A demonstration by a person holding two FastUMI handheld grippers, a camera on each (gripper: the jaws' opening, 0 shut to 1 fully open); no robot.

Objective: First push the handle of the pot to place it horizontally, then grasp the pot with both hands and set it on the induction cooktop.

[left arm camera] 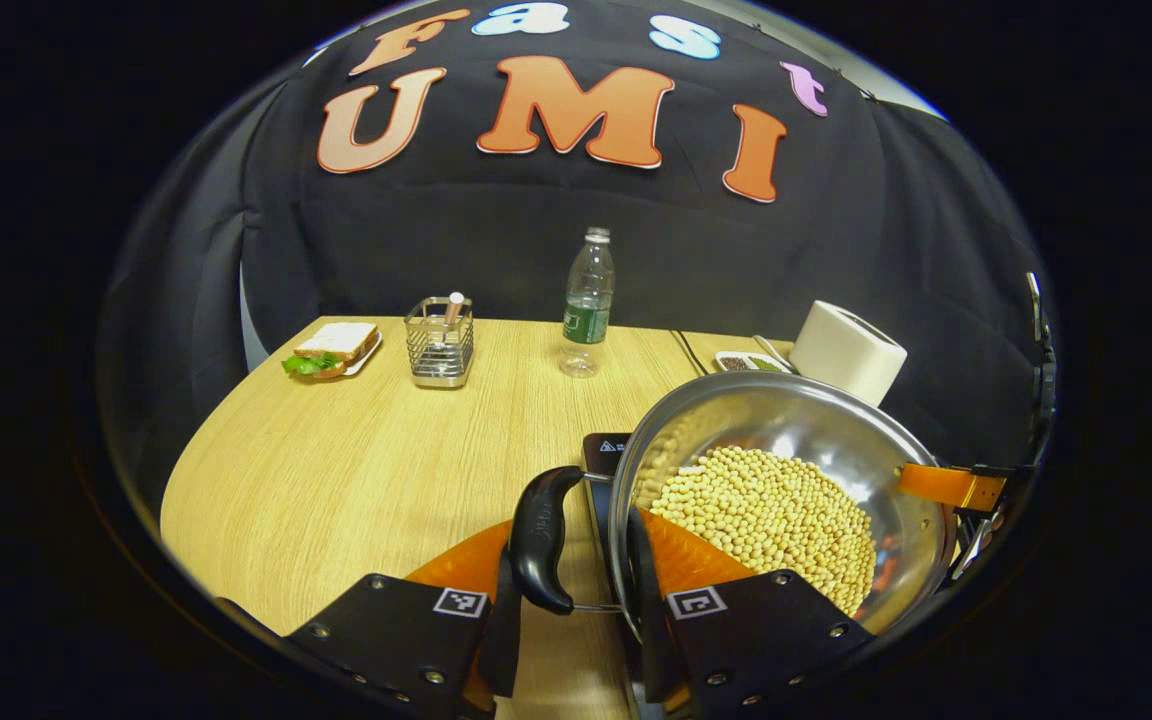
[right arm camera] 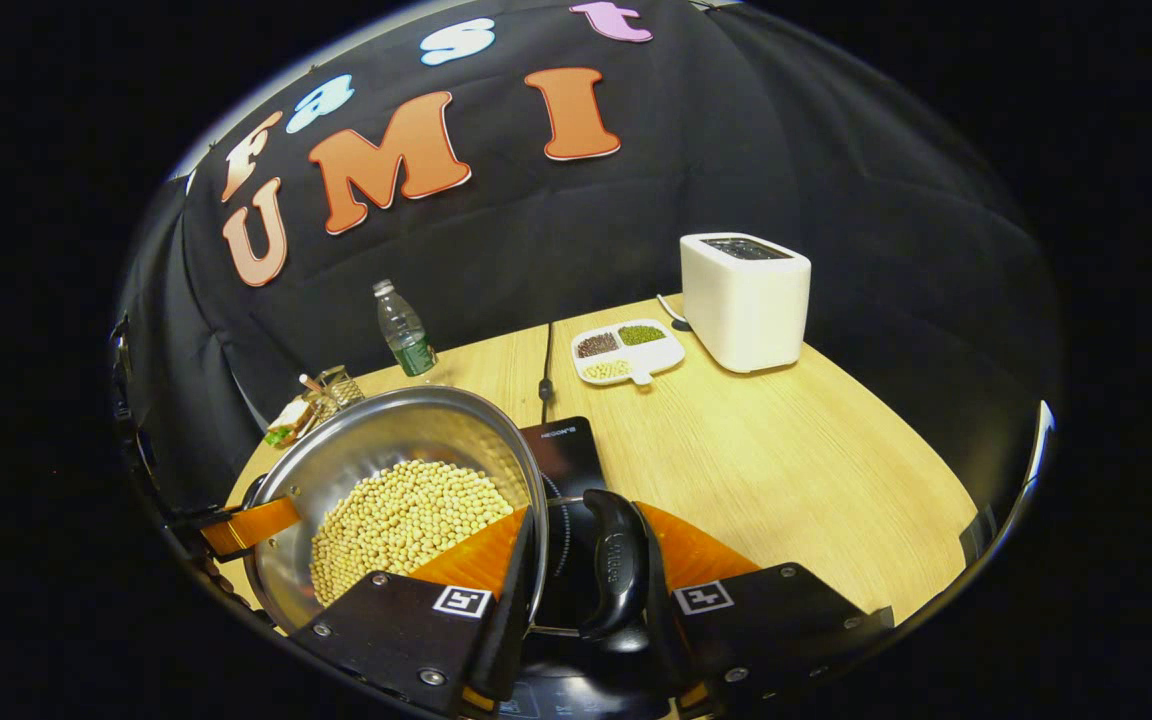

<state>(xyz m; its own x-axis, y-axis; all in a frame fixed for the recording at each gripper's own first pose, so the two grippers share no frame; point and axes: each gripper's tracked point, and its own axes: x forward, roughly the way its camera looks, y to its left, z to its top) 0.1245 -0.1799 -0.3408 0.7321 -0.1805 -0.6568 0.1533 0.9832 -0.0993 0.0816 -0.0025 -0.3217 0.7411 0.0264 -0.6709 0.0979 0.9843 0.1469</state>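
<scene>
Above the induction cooktop [right arm camera: 566, 455], both tongs [left arm camera: 571, 600] [right arm camera: 591, 600] clamp the pot's [left arm camera: 786, 430] handles [left arm camera: 541, 535] (beans inside).

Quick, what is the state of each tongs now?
Left tongs: closed on the pot's left handle.
Right tongs: closed on its right handle.

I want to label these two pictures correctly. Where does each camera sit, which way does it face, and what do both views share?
Left gripper view: rides on the left gripper, faces the booth wall across the table; its jaws straddle the pot's black handle and rim.
Right gripper view: rides on the right gripper, faces the wall; its jaws straddle the other handle above the cooktop.
Shared: pot of beans, bottle, toaster, cooktop.
</scene>
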